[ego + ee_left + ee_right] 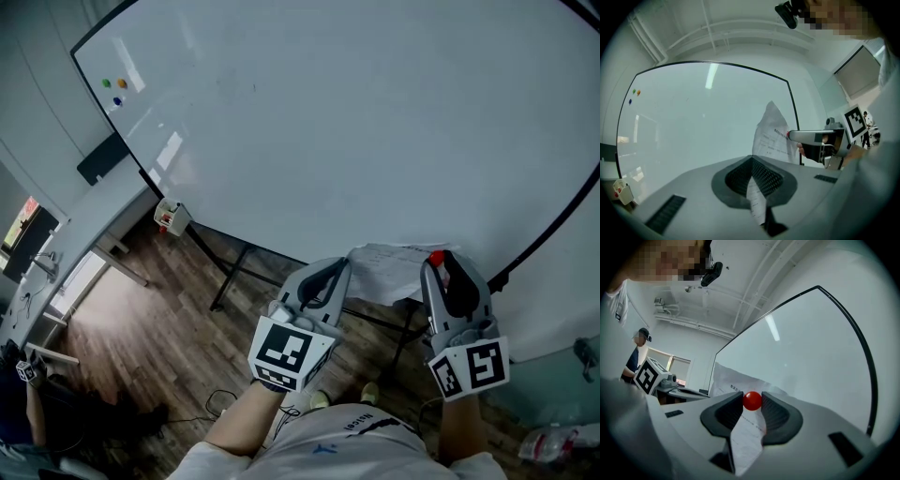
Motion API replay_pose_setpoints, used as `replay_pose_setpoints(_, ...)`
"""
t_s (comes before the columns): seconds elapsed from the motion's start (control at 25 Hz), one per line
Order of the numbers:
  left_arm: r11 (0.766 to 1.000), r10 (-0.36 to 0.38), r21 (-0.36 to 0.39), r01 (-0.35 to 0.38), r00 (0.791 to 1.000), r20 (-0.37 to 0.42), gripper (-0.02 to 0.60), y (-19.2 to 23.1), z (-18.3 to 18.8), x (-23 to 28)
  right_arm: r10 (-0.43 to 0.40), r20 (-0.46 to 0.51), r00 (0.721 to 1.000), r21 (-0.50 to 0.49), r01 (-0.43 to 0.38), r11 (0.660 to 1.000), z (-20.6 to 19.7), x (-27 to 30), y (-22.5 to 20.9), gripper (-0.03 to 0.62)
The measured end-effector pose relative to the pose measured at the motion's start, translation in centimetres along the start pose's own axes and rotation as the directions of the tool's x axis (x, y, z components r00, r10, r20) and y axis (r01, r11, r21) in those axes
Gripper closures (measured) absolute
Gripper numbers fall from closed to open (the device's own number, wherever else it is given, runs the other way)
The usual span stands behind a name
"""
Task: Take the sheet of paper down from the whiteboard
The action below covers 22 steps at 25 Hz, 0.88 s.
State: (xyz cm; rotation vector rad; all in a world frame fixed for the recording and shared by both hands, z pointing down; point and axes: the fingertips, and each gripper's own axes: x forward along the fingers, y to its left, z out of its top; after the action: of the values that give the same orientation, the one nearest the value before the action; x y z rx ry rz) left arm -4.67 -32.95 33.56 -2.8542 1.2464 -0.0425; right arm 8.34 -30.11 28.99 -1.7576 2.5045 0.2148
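The whiteboard takes up most of what you see, a big rounded one on a black stand over a wood-plank floor. It's pretty much blank apart from a few bits up in its far left corner.

The sheet of paper is down at the board's lower edge, crumpled and bowed, and stretched between the two grippers. I honestly can't tell whether any part of it is touching the board.

The left gripper has its fingers squeezed together on one edge of the sheet. From that gripper's own view the paper runs right through the closed gap, and the rest of the sheet stands up beyond it.

The right gripper has its fingers held a little way apart, because a red ball magnet is pinched between the tips. The paper passes through the same gap underneath the magnet (so that side has hold of both, as far as I can see).

The small stuff is a black eraser stuck on the board's left edge, and a little box hanging at the frame below it. There are also three tiny dot magnets in green, orange and blue near the top left corner.
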Motion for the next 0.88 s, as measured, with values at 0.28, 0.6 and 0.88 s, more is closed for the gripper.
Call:
replay_pose_setpoints(0.28, 1.0, -0.003, -0.002, 0.003, 1.0, 0.008, 0.569, -0.15, 0.45, -0.02, 0.02, -0.014, 1.0, -0.023, -0.02, 1.0, -0.05, 0.1, 0.82, 0.465)
replay_pose_setpoints(0.6, 1.0, -0.003, -0.003, 0.003, 1.0, 0.014, 0.569, -0.36, 0.83, -0.05, 0.024, -0.01, 1.0, -0.034, -0.024, 0.999, 0.54, -0.04, 0.92, 0.465)
replay_pose_setpoints(0.88, 1.0, -0.002, -0.009, 0.002, 1.0, 0.019, 0.569, -0.32, 0.83, 0.02, 0.027, -0.01, 1.0, -0.046, -0.028, 0.999, 0.51, -0.01, 0.95, 0.465)
